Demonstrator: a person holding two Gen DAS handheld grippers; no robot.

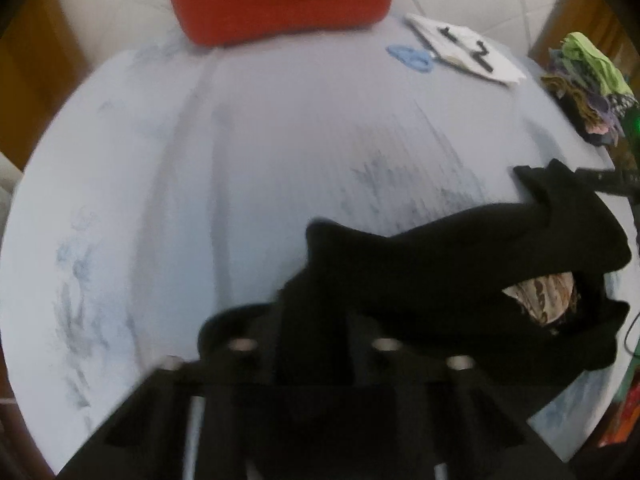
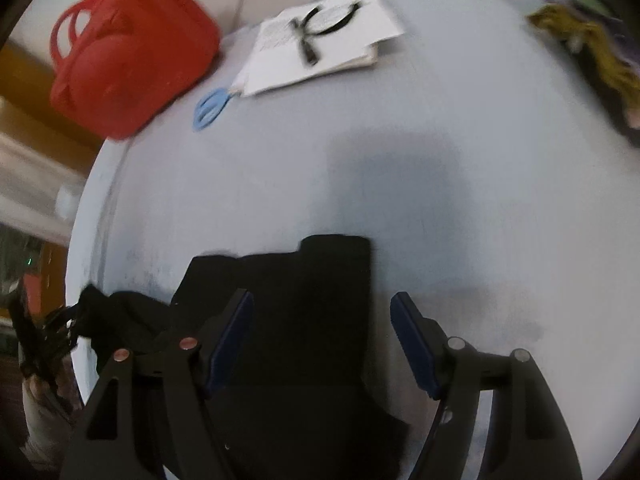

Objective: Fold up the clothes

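Observation:
A black garment (image 1: pixel 460 248) lies bunched on the pale blue table (image 1: pixel 160 200). One end of it runs up between the fingers of my left gripper (image 1: pixel 312 344), which is shut on the cloth. A beige patterned patch (image 1: pixel 540 296) shows inside a fold. In the right wrist view, a flat folded part of the black garment (image 2: pixel 312 280) rests near the table's front edge. My right gripper (image 2: pixel 322 300) is open and straddles it, with both blue pads (image 2: pixel 234 340) clear of the cloth. The garment's other end (image 2: pixel 120 312) trails to the table's left rim.
A red bag (image 2: pixel 132 56) stands at the far edge of the table (image 2: pixel 440 200). Beside it lie white papers (image 2: pixel 320 40) with a black tool on top, and blue scissor handles (image 2: pixel 210 108). A pile of coloured clothes (image 1: pixel 588 80) sits at the far right.

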